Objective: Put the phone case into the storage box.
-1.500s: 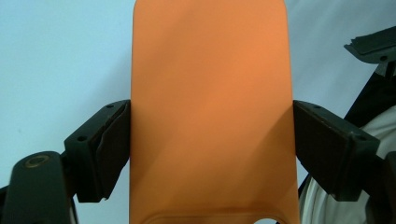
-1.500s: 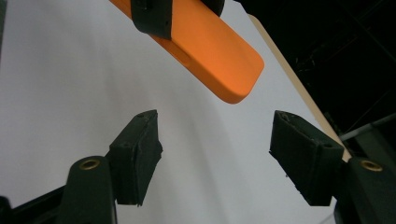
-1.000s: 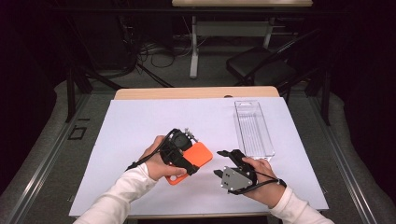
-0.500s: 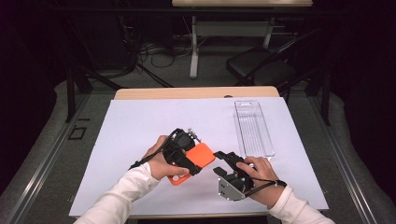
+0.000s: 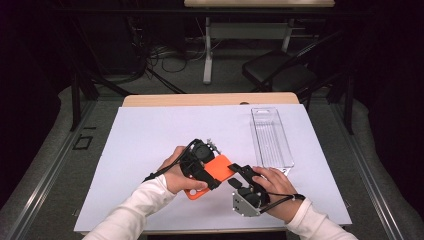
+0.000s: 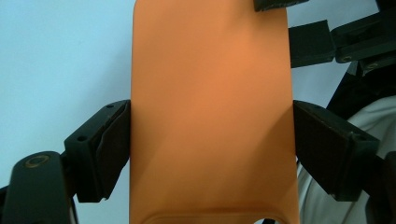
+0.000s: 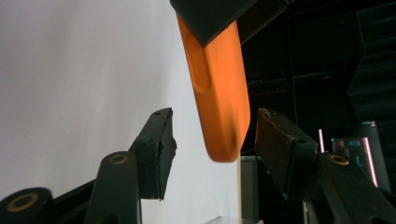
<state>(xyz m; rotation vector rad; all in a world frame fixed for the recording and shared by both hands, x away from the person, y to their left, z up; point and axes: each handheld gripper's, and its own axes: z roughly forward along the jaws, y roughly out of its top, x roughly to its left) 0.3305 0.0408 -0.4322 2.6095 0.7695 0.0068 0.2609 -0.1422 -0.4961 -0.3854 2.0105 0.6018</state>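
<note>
Left hand-held gripper: I have it clamped across the two long sides of the orange phone case, lifted just above the bench.
Right hand-held gripper: jaws apart and just closing in; the case's rounded end hangs between them, pads not yet on it.
Done, as I judge it: case picked up and offered across.
Left to do: second grip, then whatever follows.
Beyond: clear plastic tray sits apart on the white sheet covering the bench.

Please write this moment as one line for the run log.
left gripper: shut on orange phone case | right gripper: jaws have just been closing around case end, pads not touching | clear tray: on table, untouched
</note>
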